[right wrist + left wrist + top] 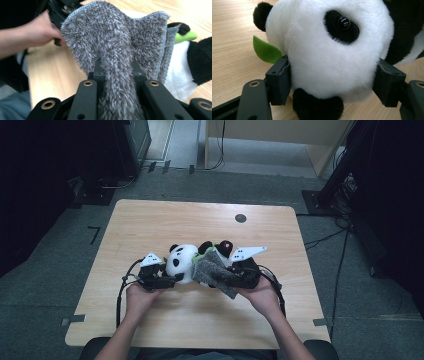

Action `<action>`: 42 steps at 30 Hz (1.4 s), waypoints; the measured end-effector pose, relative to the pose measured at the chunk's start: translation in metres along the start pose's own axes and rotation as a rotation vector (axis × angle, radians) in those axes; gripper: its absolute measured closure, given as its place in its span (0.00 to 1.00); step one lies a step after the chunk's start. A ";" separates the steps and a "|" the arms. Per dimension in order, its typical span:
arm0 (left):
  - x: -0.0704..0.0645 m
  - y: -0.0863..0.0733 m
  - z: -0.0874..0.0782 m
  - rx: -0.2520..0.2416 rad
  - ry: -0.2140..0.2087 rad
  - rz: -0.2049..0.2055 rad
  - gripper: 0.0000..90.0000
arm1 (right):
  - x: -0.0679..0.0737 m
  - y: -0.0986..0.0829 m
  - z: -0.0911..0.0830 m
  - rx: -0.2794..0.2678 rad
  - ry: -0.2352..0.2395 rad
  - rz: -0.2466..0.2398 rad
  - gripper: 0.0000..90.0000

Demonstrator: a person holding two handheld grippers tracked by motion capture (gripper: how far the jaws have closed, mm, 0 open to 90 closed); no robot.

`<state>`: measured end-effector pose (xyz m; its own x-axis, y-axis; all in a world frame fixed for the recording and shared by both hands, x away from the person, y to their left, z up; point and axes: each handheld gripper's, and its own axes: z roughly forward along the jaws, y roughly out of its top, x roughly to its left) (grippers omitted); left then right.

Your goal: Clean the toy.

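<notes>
A plush panda [183,261] lies in the middle of the wooden table [150,220], its white head toward the left. My left gripper [167,279] is shut on the panda's head [329,50], one jaw on each side of it; a green felt leaf [265,50] sticks out beside the left jaw. My right gripper [235,275] is shut on a grey fluffy cloth [212,272], which drapes against the panda's body. In the right gripper view the grey cloth [117,55] is pinched between the jaws and fans out above them, hiding most of the panda [190,65].
A small dark round cap [240,218] is set in the table near its far edge. A person's left hand [40,32] holds the other gripper beyond the cloth. Cables and dark equipment stands lie on the floor around the table.
</notes>
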<state>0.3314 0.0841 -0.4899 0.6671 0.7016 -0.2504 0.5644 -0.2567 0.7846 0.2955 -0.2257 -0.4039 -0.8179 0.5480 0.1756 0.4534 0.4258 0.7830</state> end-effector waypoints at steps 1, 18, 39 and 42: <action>0.000 0.000 0.000 0.000 0.001 0.001 0.30 | -0.002 -0.003 0.002 -0.007 -0.007 -0.005 0.83; -0.001 -0.001 0.001 -0.009 -0.006 0.010 0.29 | -0.022 -0.012 -0.004 -0.045 -0.069 0.032 0.83; -0.001 -0.001 0.001 -0.005 -0.004 0.021 0.28 | -0.050 -0.027 -0.015 -0.039 -0.088 0.140 0.84; 0.000 -0.001 0.001 -0.007 -0.006 0.015 0.28 | -0.051 -0.025 -0.019 -0.046 -0.100 0.139 0.84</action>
<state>0.3311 0.0840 -0.4912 0.6786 0.6936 -0.2419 0.5507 -0.2624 0.7924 0.3186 -0.2780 -0.4212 -0.7081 0.6692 0.2255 0.5411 0.3090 0.7822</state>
